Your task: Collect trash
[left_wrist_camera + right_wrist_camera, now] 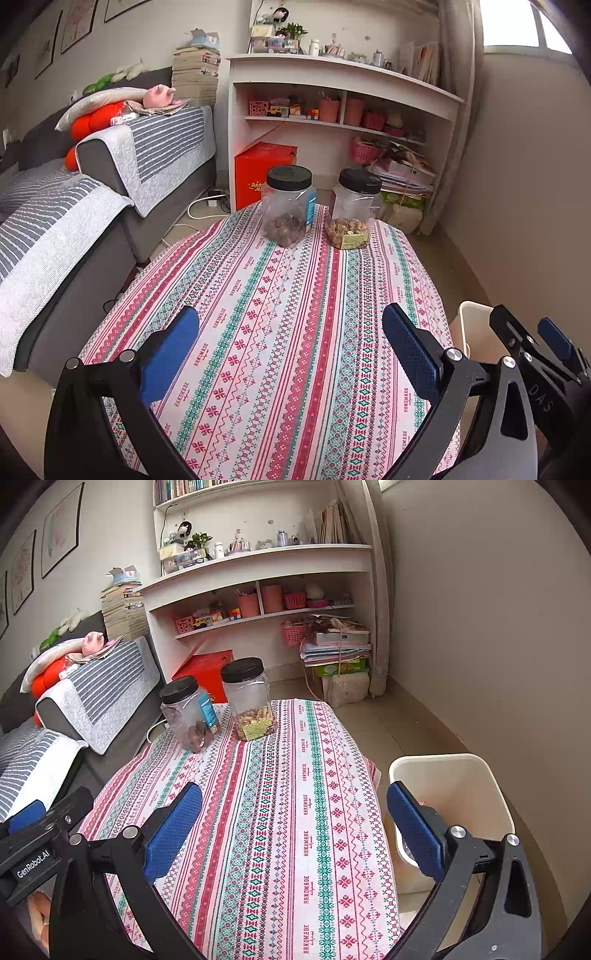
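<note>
Bin: a cream waste bin (476, 794) stands on the floor just beside the table's right edge, mouth up; something small lies inside, too hidden behind a finger to name. From the left wrist view only its rim (471, 314) peeks out.
Trash: none visible on the tablecloth from either camera.
Right gripper: right gripper (295, 825) hangs above the near end of the table, jaws spread wide, nothing between the blue pads (173, 830); its right finger sits in line with the bin.
Left gripper: left gripper (290, 350) hovers over the cloth too, jaws wide apart and empty, blue pads (170, 358) facing each other.
Neighbours: each camera catches the other tool at its frame edge, the two side by side.
Table: a tablecloth (280, 812) in pink, red and green stripes covers the top.
Jars: two clear jars with black lids at the far end, near each other; one jar (289, 206) with dark brown pieces and a blue label, the other jar (352, 210) with pale nuts.
Beyond: a grey sofa (74, 206) with striped covers at left, a white shelf unit (332, 107) behind, a red box (264, 170) on the floor.
</note>
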Action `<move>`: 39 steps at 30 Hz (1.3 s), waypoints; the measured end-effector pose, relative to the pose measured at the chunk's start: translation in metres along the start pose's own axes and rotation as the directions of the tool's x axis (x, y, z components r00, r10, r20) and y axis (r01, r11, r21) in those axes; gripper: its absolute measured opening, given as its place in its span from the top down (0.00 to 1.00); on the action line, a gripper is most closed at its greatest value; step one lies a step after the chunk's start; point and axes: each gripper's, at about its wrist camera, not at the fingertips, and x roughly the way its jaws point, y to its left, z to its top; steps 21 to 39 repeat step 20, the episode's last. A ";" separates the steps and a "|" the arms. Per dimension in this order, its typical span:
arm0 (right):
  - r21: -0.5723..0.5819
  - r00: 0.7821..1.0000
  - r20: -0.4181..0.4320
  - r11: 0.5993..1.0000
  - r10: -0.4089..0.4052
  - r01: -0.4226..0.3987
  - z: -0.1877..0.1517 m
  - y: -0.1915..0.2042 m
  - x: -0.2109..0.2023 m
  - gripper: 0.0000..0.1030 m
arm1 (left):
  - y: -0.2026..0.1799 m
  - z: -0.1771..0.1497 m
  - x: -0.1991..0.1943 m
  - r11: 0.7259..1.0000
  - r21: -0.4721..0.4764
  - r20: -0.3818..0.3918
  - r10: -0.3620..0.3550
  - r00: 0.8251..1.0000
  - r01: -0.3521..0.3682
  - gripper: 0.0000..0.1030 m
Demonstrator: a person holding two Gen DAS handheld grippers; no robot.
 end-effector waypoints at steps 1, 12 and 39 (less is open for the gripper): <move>-0.002 1.000 0.000 1.000 -0.001 0.001 0.000 0.000 0.000 0.07 | 0.000 0.000 0.000 1.000 -0.001 -0.002 -0.001 1.000 0.001 0.06; 0.001 1.000 0.002 1.000 -0.004 0.004 0.001 -0.002 -0.001 0.07 | -0.003 0.000 0.000 1.000 0.008 0.002 -0.010 1.000 0.010 0.07; 0.014 1.000 -0.012 1.000 -0.006 0.006 0.003 -0.005 0.001 0.07 | 0.001 0.001 0.005 1.000 -0.027 -0.023 0.013 1.000 -0.013 0.07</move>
